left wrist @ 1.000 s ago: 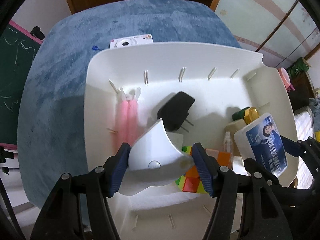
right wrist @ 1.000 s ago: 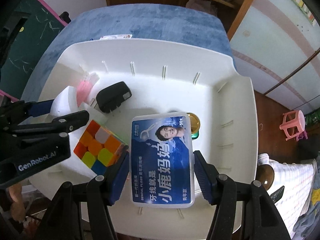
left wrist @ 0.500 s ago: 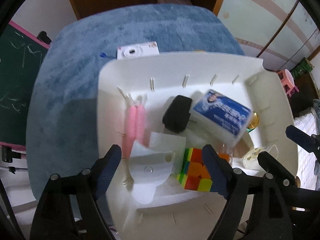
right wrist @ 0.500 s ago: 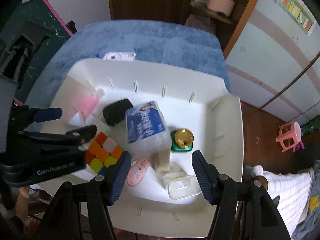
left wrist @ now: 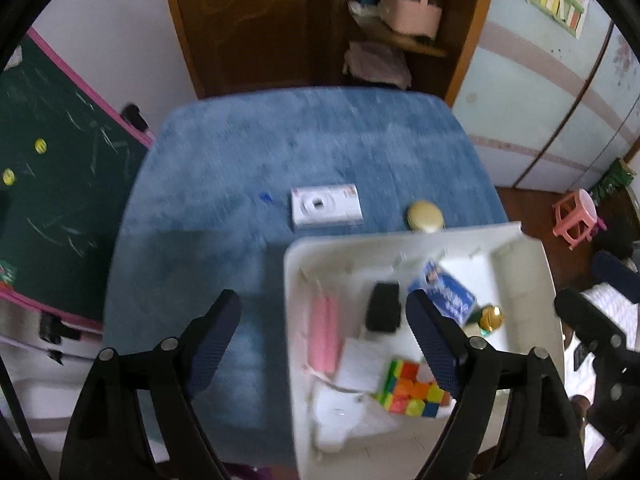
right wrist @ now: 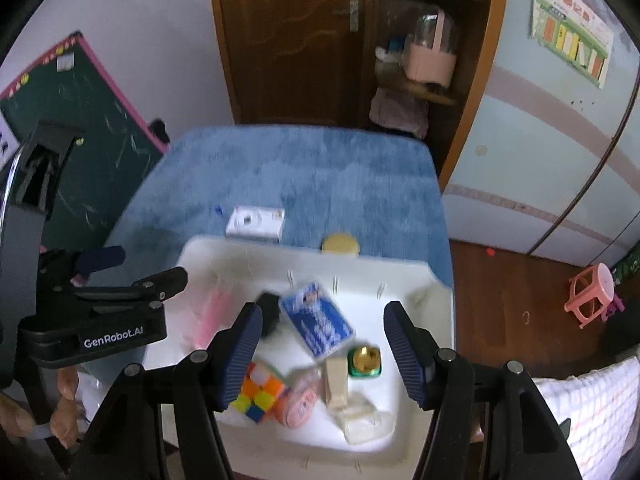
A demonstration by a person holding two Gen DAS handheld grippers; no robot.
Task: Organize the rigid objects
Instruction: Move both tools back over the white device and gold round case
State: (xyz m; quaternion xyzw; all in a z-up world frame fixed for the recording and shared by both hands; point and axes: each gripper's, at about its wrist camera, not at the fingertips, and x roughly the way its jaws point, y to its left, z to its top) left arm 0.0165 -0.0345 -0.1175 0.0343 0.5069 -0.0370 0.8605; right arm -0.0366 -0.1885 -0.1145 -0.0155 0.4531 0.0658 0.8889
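Note:
A white bin [left wrist: 296,320] [right wrist: 420,412] on the blue table holds a blue floss box [left wrist: 448,294] [right wrist: 316,322], a black charger [left wrist: 384,308], a colour cube [left wrist: 416,388] [right wrist: 260,396], pink sticks [left wrist: 324,332], a white curved piece [left wrist: 340,420], a gold-capped green jar [right wrist: 364,362] and more. A white toy camera [left wrist: 326,206] [right wrist: 256,222] and a yellow round object [left wrist: 426,216] [right wrist: 340,244] lie on the table beyond the bin. My left gripper [left wrist: 324,344] is open and empty, raised above the bin's left wall. My right gripper [right wrist: 324,352] is open and empty, high above the bin.
The blue table top [left wrist: 248,168] stretches behind and left of the bin. A green chalkboard [left wrist: 48,200] leans at the left. A wooden door and shelf [right wrist: 424,40] stand behind. A pink stool [right wrist: 592,296] sits on the floor at right.
Both grippers opened and rose away from the bin. The left let go of the white curved piece; the right let go of the blue floss box, which now lies in the bin.

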